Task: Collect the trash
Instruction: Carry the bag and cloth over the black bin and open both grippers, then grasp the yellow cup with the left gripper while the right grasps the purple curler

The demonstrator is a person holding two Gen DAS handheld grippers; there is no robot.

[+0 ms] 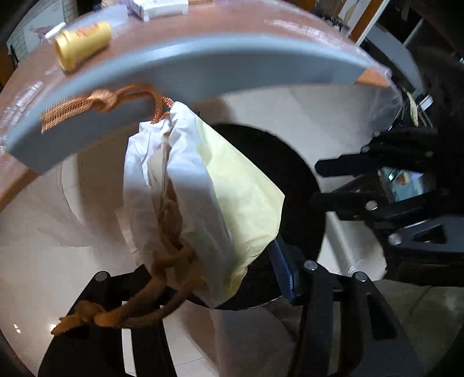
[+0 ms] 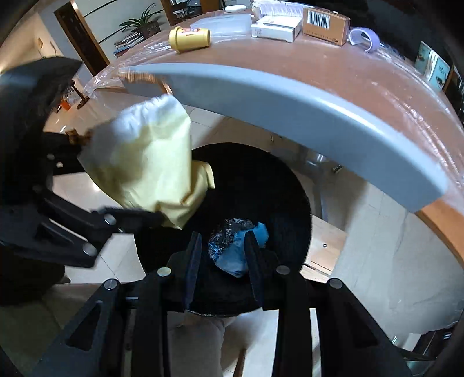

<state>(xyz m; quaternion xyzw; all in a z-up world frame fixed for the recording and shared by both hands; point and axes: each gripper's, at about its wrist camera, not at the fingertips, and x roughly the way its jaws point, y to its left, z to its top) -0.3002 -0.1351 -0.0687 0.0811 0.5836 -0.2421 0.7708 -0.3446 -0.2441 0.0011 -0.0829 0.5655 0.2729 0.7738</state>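
My left gripper (image 1: 203,278) is shut on a white and pale yellow drawstring bag (image 1: 203,185) with an orange cord (image 1: 139,304), held over the black trash bin (image 1: 290,174). In the right wrist view the bag (image 2: 145,162) hangs at the bin's left rim, pinched by the left gripper (image 2: 153,217). My right gripper (image 2: 223,255) is open and empty above the bin (image 2: 261,179), which holds blue (image 2: 237,249) and foil trash (image 2: 223,235). It also shows in the left wrist view (image 1: 322,182).
A brown table with a grey edge (image 2: 290,95) overhangs the bin. On it lie a yellow cup (image 2: 190,39) on its side, white boxes (image 2: 275,27), a cardboard box (image 2: 324,24) and a tape roll (image 2: 364,39). The floor is pale tile (image 2: 362,255).
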